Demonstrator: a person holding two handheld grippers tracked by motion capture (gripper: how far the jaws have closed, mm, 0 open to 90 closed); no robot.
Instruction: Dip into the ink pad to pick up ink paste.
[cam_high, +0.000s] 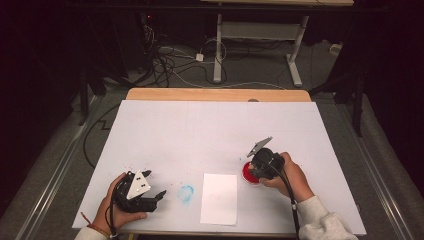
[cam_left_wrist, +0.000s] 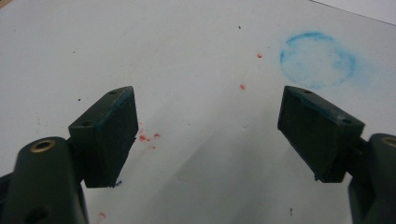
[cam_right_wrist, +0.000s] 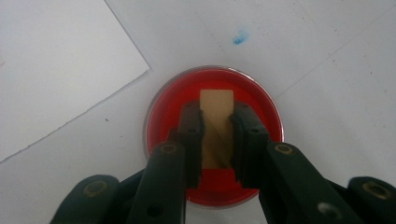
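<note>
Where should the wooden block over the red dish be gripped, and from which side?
On its two long side faces, from above. The block stands upright over the red dish, so its narrow width fits between the jaws and its lower end stays free. The right gripper is already shut on it that way; the left gripper is open over the table.

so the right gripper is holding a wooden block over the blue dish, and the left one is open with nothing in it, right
Not quite: the dish is red, not blue, as the right gripper view shows. The right gripper is shut on the wooden block over it. The rest stands: the left gripper is open with nothing in it.
</note>
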